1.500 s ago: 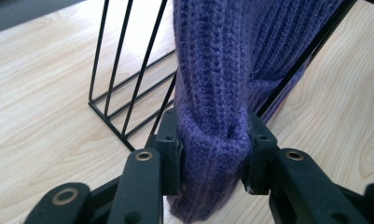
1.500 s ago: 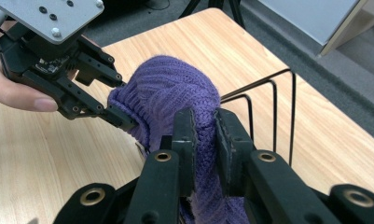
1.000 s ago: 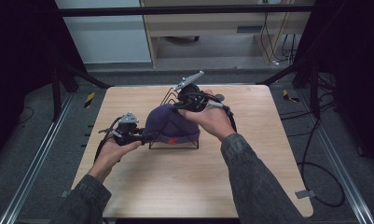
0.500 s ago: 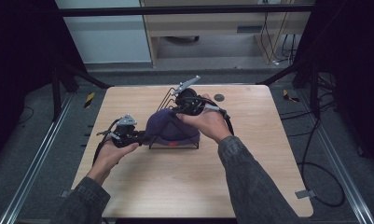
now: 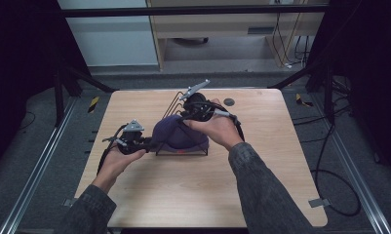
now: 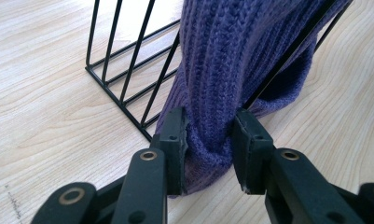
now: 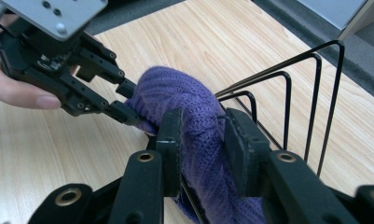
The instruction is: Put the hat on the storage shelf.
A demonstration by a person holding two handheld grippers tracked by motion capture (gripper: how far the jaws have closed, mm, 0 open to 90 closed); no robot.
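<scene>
one bench [image 5: 261,195], light wood, carries everything. on it, nearer the far edge than the near one and about midway between the side edges, stands one black wire rack [image 5: 176,105]; five of its hoops can be counted in the right gripper view. one purple knit hat [image 5: 176,134] is draped over the rack's near end, so the wires under it are hidden. one small dark disc [image 5: 229,102] lies near the far edge; what it is cannot be made out. two grippers: the left gripper [image 6: 208,140] is clenched on the hat's lower fold just above the bench. the right gripper [image 7: 201,135] straddles the knit on top, its jaws just eased wider, one pad looking clear of the wool.
</scene>
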